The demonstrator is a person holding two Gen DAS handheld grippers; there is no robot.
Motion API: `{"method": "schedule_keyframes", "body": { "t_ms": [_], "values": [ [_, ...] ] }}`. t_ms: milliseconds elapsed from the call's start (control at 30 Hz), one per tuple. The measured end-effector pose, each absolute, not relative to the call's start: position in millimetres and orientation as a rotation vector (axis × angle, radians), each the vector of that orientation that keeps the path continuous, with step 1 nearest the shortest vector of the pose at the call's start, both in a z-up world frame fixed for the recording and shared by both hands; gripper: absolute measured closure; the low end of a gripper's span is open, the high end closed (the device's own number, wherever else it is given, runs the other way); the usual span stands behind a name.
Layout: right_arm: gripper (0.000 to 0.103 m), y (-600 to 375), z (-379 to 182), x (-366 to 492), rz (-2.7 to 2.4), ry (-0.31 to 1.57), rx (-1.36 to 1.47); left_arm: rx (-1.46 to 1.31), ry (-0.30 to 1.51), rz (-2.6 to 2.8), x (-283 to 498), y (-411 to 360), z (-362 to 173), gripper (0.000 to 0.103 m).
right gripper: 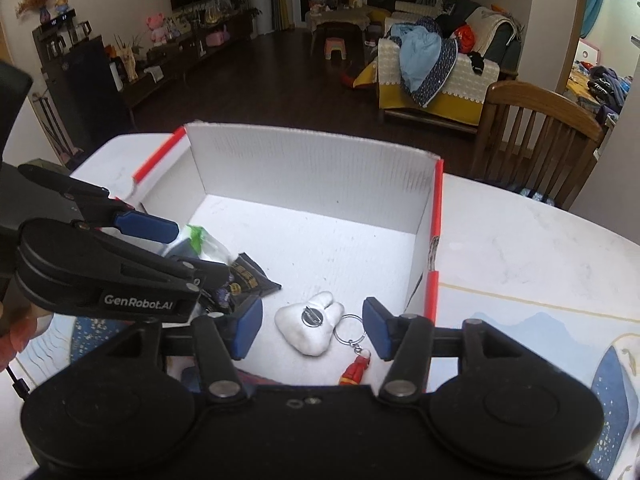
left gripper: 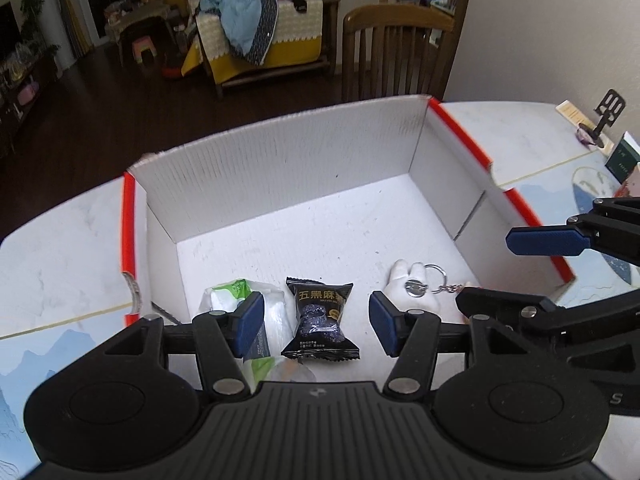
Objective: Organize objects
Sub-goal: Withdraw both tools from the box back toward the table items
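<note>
Fingers (left gripper: 256, 322) of both grippers spread; box (left gripper: 280, 160) holds snack packet (left gripper: 318, 322), tooth keychain (right gripper: 310, 328).

We see a white corrugated cardboard box (left gripper: 280, 168), matt and ribbed, holding a glossy black foil snack packet (left gripper: 320, 322), a crinkly clear plastic bag (left gripper: 256, 304) and a soft white plush tooth (right gripper: 310, 328) with a shiny metal key ring (right gripper: 349, 329); the marble-look table (right gripper: 520, 240) is smooth.
</note>
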State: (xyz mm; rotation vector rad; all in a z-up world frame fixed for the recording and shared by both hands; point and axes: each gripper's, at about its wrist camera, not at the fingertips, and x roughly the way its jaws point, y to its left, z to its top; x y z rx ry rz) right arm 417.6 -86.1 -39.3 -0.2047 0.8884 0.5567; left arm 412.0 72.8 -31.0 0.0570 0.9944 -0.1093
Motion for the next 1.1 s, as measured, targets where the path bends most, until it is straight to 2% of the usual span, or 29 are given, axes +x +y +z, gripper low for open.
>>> {"method": "schedule_keyframes", "body": {
  "t_ms": [633,1067,1100],
  "values": [
    [0.045,-111.4,9.9,339.7,0.573,0.792,-0.152,0.031,0.869,-0.171,325.8,64.2,26.4,0.047],
    [0.035,-136.7,18.5,282.7,0.526,0.759,-0.091,0.010,0.824,-0.202,260.2,59.3,31.9,0.046],
    [0.033,-138.5,18.7,279.3,0.522,0.755,-0.089,0.008,0.817,-0.205,255.2,60.1,31.9,0.044]
  ]
}}
